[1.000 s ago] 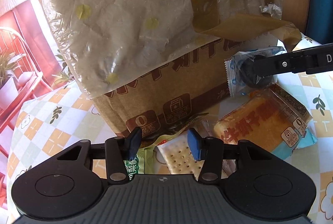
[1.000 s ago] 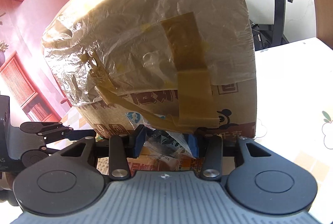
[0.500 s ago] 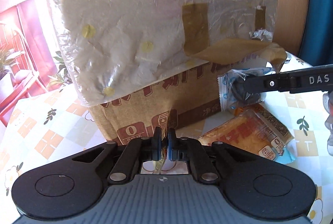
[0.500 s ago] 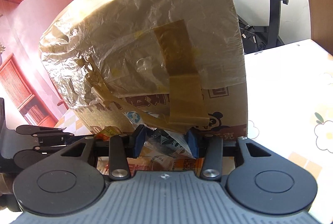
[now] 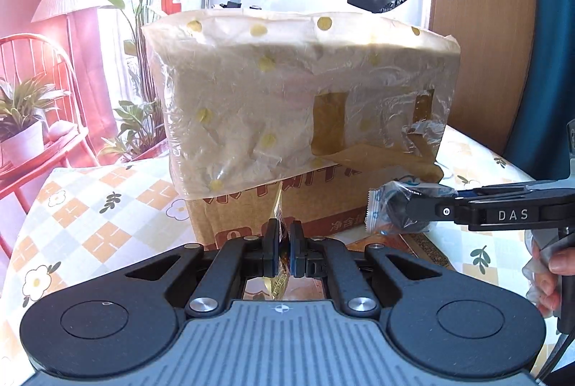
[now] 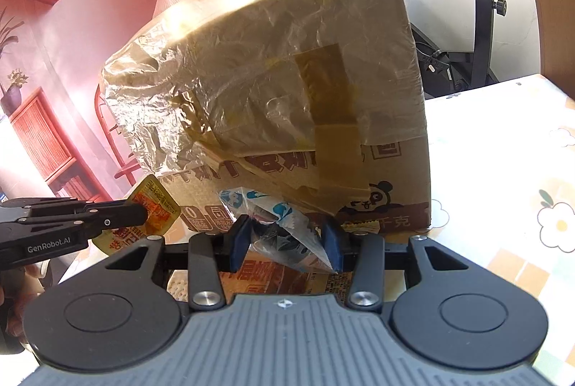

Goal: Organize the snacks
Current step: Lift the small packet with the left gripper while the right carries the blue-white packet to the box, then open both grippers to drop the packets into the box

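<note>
Both packets were held clear of the bench near the cardboard box [image 5: 305, 120], evidently for sorting: the left hand-held gripper [image 5: 282, 240] was clenched on a thin yellow sachet [image 6: 154, 206], the right hand-held gripper [image 6: 285, 238] grasping a blue-and-white snack packet [image 6: 284, 224].

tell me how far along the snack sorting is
Done: nothing visibly packed; the box interior is hidden. In hand: the left gripper is shut on a yellow packet, and the right gripper holds a blue-white packet. Left: an orange packet and a cracker pack lie on the table.
</note>
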A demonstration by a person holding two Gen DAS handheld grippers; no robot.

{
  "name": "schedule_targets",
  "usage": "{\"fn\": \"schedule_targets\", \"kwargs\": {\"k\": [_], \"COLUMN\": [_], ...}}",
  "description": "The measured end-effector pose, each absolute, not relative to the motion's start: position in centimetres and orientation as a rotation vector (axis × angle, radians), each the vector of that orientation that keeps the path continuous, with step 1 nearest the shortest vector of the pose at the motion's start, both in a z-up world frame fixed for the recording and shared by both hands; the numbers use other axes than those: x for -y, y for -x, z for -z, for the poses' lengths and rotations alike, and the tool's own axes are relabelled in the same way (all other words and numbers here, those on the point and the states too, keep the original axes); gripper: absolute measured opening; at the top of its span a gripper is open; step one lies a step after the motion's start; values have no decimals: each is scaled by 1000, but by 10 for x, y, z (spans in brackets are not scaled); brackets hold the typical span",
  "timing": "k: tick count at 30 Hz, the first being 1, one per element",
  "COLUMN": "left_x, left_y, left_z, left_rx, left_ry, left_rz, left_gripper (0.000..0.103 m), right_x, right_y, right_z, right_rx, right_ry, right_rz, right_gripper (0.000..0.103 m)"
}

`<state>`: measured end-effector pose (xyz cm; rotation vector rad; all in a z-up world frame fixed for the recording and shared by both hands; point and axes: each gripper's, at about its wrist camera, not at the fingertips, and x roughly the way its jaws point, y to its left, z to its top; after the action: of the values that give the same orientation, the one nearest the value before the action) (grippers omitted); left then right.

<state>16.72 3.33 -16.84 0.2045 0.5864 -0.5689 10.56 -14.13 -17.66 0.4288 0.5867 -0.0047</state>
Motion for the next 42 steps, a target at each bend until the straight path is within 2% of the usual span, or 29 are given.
{"fn": "schedule_targets", "kwargs": {"k": [10,20,30,38,40,41,42], "left_x": [-31,-17,29,58,63,64,64], "left_y": [-136,-131,-191,-264,-276,-278,-280], "left_z": [141,84,42,52,55,57,57], "left_rx": [-512,-347,-288,-404,-440,-454,-465], "left_ry": [-157,-100,-33,4,-7,-7,-9], "left_rz": [547,573,610,570,554,546,534], "left_gripper": [6,6,6,7,8,10,25], "right_x": [121,144,184,203,201,201,202], "right_y": [-86,-77,-118,-185,-194,-197,-198], "right_z": [163,90,33,47,52,54,56], "right_rx": [-528,-304,-182,-323,-355,-364,-367], "right_ry": [-387,-400,-363,-325,-290,-284,-279], "right_rz": [-77,-92,-42,63,88,97,102], "right_gripper": [42,42,42,42,43,48,50]}}
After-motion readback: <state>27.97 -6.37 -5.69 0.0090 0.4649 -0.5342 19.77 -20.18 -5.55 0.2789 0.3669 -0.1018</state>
